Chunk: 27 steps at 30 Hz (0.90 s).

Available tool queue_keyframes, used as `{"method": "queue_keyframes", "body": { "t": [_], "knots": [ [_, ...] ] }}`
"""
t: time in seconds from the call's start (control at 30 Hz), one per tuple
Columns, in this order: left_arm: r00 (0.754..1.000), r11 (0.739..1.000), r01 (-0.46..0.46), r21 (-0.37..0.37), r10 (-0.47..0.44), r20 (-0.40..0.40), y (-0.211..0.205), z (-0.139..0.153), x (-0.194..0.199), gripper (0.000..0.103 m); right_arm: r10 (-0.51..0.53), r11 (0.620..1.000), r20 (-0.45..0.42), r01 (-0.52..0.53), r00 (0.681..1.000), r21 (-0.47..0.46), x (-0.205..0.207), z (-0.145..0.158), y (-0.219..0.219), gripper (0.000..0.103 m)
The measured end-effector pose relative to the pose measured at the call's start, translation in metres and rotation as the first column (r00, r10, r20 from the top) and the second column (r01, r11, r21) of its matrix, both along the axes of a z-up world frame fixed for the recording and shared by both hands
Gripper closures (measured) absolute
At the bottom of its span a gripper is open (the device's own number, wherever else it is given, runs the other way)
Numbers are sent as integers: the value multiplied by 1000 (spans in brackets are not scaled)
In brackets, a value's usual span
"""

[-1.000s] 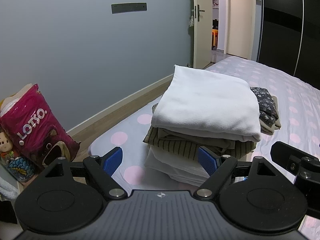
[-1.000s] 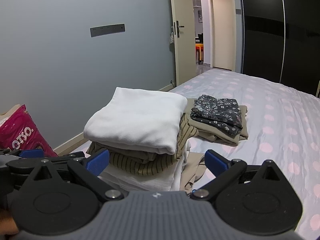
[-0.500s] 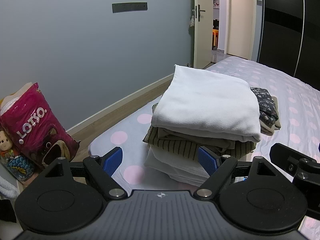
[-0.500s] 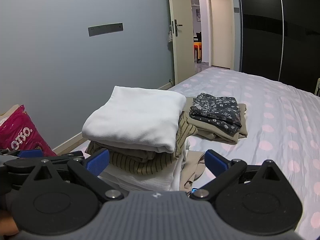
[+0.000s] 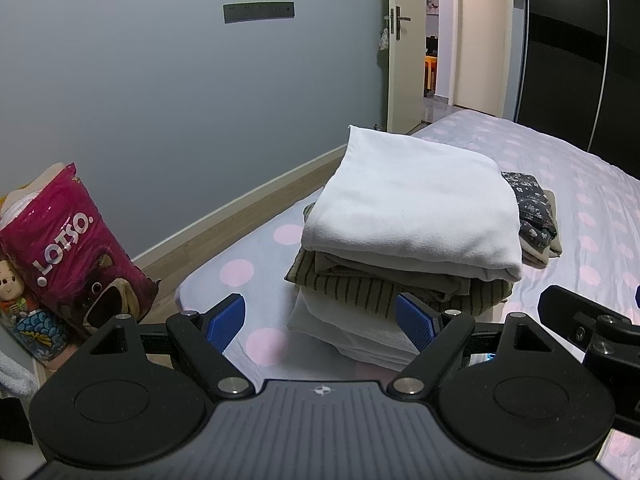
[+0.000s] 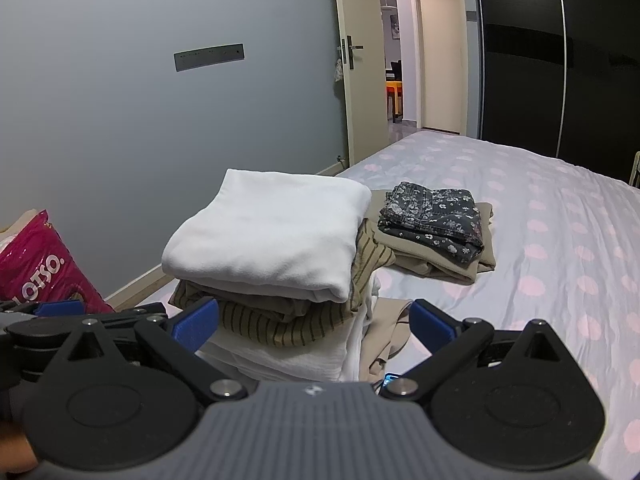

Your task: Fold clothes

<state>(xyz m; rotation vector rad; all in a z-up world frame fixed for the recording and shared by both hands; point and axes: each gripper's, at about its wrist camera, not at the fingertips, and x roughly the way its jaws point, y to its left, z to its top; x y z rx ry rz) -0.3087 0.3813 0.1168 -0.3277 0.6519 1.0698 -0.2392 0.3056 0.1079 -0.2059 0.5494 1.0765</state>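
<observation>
Left wrist view: left of the stack, on the floor by the wall, stands a pink bag. The left gripper hangs with its blue pads spread wide and nothing between them; its right pad sits just in front of the stack's lower layers. The stack rests on the bed near its corner: a white fold on top, a striped piece under it, more white cloth below. Right of the stack, just beside it, lies a smaller pile, floral over beige.

From the right wrist view, the stack lies ahead and left of the right gripper, whose pads are likewise spread and empty. A loose beige piece spills from under the stack's right side, directly between these pads and close in front. The smaller pile is farther ahead, to the right.

The loose beige piece looks like the one garment not yet folded. The right gripper is nearer to it; its long axis cannot be told, since most of it is hidden.
</observation>
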Motion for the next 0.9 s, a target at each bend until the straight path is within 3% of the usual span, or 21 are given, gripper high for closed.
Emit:
{"method": "queue_keyframes", "body": {
  "t": [0.9],
  "knots": [
    [1000,1000,-6,-5,6,-5,3,-3,-1,21,-7,1000,-6,7,1000,-9,0,-4,4,1]
  ]
}}
